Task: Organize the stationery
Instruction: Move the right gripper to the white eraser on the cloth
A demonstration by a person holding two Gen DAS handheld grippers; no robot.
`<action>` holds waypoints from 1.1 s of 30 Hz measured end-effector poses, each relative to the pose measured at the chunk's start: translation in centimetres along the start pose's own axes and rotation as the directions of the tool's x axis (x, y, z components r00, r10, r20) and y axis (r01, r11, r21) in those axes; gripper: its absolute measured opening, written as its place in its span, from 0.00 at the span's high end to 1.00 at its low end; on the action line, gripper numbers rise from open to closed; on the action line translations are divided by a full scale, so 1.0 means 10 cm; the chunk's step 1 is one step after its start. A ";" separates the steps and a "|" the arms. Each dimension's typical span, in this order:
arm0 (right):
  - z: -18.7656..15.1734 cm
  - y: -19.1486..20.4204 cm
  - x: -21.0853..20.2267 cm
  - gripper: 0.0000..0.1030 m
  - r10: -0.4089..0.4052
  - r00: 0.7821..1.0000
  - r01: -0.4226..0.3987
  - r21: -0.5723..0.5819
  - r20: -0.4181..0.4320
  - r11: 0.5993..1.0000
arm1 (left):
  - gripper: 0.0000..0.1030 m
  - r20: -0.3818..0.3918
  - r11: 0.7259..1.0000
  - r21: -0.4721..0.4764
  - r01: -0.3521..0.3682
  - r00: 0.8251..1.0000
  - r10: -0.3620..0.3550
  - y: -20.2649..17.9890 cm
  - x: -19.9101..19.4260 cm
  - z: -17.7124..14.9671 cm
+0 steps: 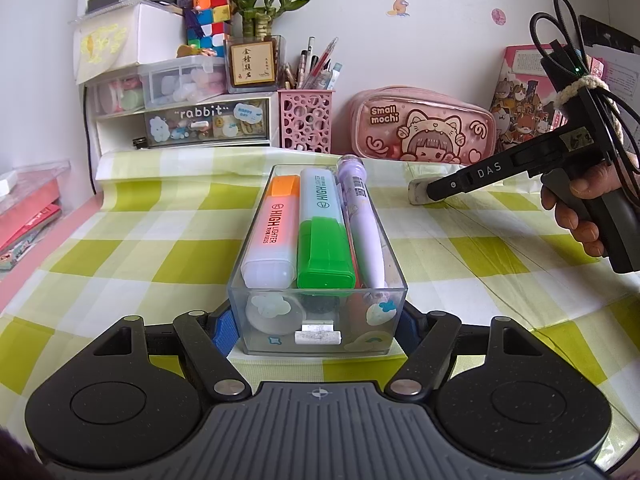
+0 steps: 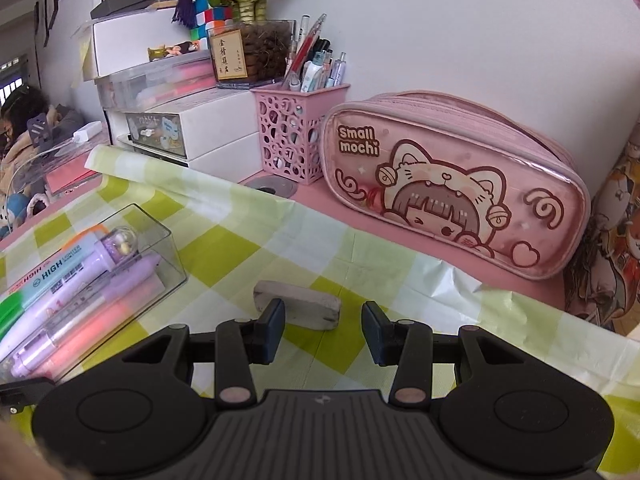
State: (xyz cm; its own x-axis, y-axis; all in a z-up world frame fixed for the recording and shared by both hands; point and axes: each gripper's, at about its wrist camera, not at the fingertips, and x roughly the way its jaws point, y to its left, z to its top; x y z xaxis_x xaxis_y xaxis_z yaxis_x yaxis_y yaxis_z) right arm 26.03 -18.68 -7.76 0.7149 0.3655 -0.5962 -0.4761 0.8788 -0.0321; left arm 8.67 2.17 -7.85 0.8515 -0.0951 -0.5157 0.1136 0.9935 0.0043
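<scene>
Eraser (image 2: 298,309) pickup step: right gripper (image 2: 323,330) fingers spread just short of it; left gripper (image 1: 316,326) fingers clamp clear box (image 1: 316,312); next, straddle, pinch, lift into box

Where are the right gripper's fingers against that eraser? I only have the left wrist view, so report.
Observer: The right gripper is open. The eraser lies flat on the cloth just ahead of the gap, ungripped, and its left end is hidden behind the left finger.
Operator: Report anything behind the rolled cloth edge that I can't see.
Observer: A round grey disc lies flat on the pink desk, right in front of the pink pen holder.
</scene>
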 end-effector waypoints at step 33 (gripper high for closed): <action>-0.05 0.28 0.14 0.87 0.041 0.998 -0.040 -0.030 0.048 0.999 | 0.30 0.001 1.000 0.005 0.005 1.000 -0.005 -0.01 0.00 0.00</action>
State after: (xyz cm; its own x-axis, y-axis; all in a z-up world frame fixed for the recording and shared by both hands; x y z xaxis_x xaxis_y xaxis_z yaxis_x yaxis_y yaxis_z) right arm 25.47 -15.86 -9.06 0.7183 0.4155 -0.5580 -0.5192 0.8541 -0.0323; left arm 8.64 2.09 -7.89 0.8515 -0.1004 -0.5147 0.1209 0.9927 0.0062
